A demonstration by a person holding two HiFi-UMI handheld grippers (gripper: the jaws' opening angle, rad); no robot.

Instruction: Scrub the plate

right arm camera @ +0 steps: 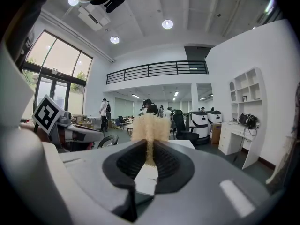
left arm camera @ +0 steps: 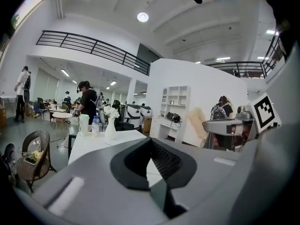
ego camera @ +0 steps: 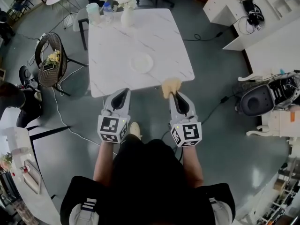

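A white plate [ego camera: 141, 62] lies on the white marble table [ego camera: 108, 69], towards its near edge. My left gripper [ego camera: 123, 91] is shut with nothing in it and hangs just short of the table's near edge, left of the plate; its jaws [left arm camera: 151, 140] meet. My right gripper [ego camera: 174, 93] is shut on a tan fluffy scrubber [ego camera: 170, 85] at the table's near right corner. That scrubber [right arm camera: 150, 128] sticks up between the dark pads [right arm camera: 168, 162]. The plate is hidden in both gripper views.
At the table's far edge stand a white vase of flowers [ego camera: 126, 9], a cup [ego camera: 93, 12] and a bottle [ego camera: 108, 11]. A wicker chair [ego camera: 50, 60] is on the left, a white desk and shelves [ego camera: 262, 13] on the right. Cables run across the floor.
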